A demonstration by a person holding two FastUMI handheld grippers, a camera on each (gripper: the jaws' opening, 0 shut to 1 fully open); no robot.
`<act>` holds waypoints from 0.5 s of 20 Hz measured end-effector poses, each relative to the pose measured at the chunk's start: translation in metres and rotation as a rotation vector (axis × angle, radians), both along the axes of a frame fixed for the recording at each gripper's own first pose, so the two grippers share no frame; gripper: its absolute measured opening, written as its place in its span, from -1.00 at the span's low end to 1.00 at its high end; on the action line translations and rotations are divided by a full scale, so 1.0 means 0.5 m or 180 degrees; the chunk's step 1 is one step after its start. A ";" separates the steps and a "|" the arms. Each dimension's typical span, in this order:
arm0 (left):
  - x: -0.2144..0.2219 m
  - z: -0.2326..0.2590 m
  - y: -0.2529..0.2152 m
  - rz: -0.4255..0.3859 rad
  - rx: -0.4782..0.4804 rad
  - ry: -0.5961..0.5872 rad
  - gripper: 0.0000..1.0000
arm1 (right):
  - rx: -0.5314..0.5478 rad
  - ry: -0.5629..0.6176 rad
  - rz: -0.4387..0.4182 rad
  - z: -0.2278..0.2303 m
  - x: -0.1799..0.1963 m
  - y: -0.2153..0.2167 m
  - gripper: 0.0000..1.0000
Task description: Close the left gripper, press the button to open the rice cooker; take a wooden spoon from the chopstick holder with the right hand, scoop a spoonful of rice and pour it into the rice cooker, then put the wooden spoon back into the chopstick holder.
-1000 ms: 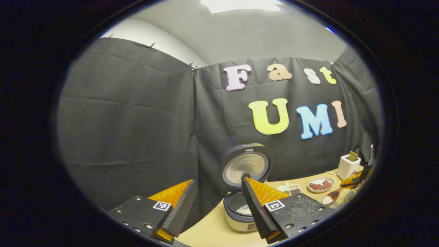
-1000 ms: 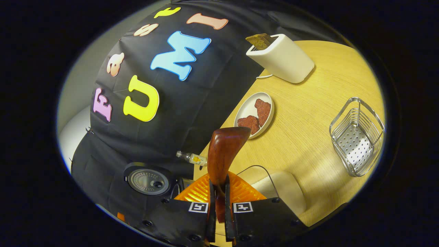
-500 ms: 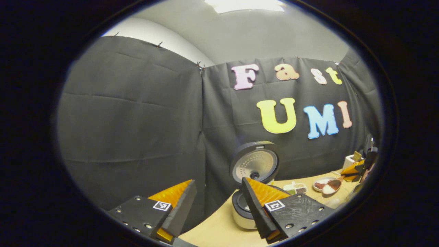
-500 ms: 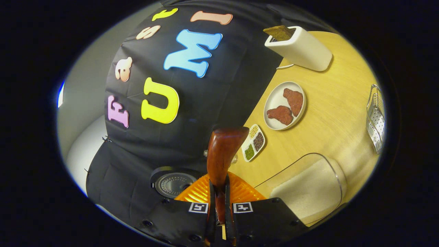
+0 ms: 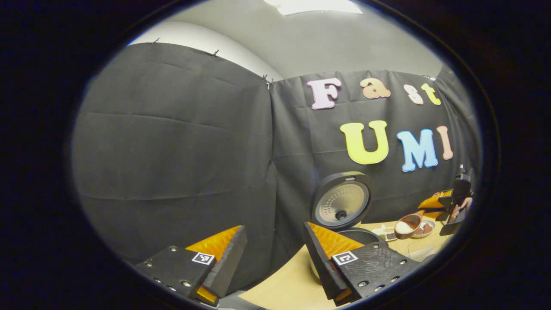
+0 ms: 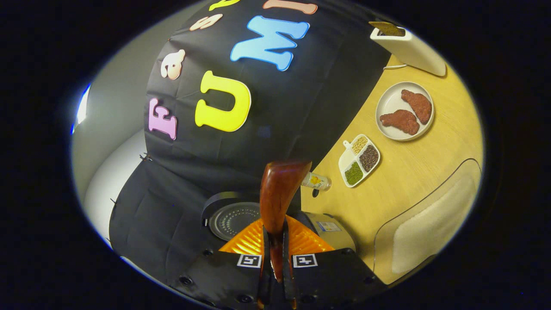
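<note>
We see the wooden spoon [image 6: 280,193] clamped by its handle between both fingers of the right tool [image 6: 275,258], bowl end pointing forward and away from the camera. In the left gripper view the same wooden spoon [image 5: 409,224] carries a heap of white rice in its bowl and sits in the air to the right of the rice cooker [image 5: 344,215], above the desk [image 5: 284,284]. The right tool [image 5: 443,202] shows there at the far right edge, with part of a hand [image 5: 462,204] behind it.

The rice cooker stands open, lid up and tilted back against the booth wall, inner plate facing us. In the right gripper view the rice cooker [image 6: 323,228] lies just past the spoon tip, partly hidden by the right tool.

The left tool [image 5: 273,258] is spread wide, nothing between its fingers, held off to the left of the cooker.

On the desk [image 6: 409,172] beyond the cooker: a small bottle [image 6: 316,181] lying near it, a divided dish [image 6: 359,157] with three sorts of grains, a white plate [image 6: 404,111] with two reddish pieces, a white toaster [image 6: 409,47] at the far end. A clear container [image 6: 430,224] of white rice sits at the right, near the cooker.
</note>
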State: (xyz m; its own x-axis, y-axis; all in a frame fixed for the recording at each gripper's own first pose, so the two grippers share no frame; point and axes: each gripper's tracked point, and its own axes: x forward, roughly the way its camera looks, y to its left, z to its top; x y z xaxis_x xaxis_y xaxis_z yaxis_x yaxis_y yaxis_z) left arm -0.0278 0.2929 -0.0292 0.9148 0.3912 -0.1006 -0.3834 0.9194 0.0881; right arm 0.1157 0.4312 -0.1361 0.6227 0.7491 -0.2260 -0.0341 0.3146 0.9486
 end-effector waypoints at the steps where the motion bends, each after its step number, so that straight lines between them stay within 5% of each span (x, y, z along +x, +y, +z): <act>1: -0.004 -0.002 0.010 0.0029 -0.0007 0.0011 0.60 | -0.0014 -0.0024 0.0038 0.003 -0.004 0.023 -0.76; 10: -0.024 -0.029 0.088 0.0213 -0.0036 0.0105 0.60 | -0.0452 -0.0338 0.0337 -0.026 0.000 0.207 -0.76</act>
State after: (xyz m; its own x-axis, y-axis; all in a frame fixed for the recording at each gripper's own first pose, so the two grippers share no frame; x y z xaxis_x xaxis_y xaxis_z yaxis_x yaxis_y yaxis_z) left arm -0.0395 0.3370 -0.0435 0.8827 0.4501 -0.1352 -0.4412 0.8927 0.0915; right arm 0.1156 0.5346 -0.1489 0.5681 0.7769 -0.2714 -0.1715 0.4342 0.8843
